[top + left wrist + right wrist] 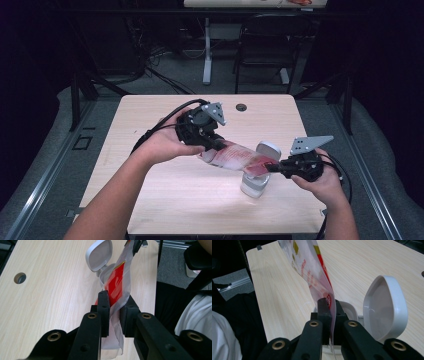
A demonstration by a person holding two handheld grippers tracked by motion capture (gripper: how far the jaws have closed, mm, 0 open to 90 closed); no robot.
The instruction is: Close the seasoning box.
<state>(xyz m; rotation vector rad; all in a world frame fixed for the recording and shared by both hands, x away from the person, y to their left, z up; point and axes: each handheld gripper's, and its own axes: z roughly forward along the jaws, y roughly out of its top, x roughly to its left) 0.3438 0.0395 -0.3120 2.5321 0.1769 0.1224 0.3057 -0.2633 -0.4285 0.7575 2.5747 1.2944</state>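
A red-and-white plastic pouch point(239, 157) hangs stretched between my two grippers above the table point(150, 120). My left gripper point(212, 145) is shut on its left end; in the left gripper view the jaws point(115, 301) pinch the crumpled pouch point(117, 286). My right gripper point(275, 167) is shut on the other end, and the right gripper view has the pouch point(308, 267) rising from between the jaws point(329, 303). Just below the pouch stands a small white container point(254, 184) with its flip lid point(269, 149) open and upright. The lid point(385, 307) sits right beside the right jaws.
A round cable hole point(241, 107) lies near the table's far edge. Behind the table are a black chair point(265, 45) and a white desk leg point(207, 50). Bare tabletop stretches at the left and front.
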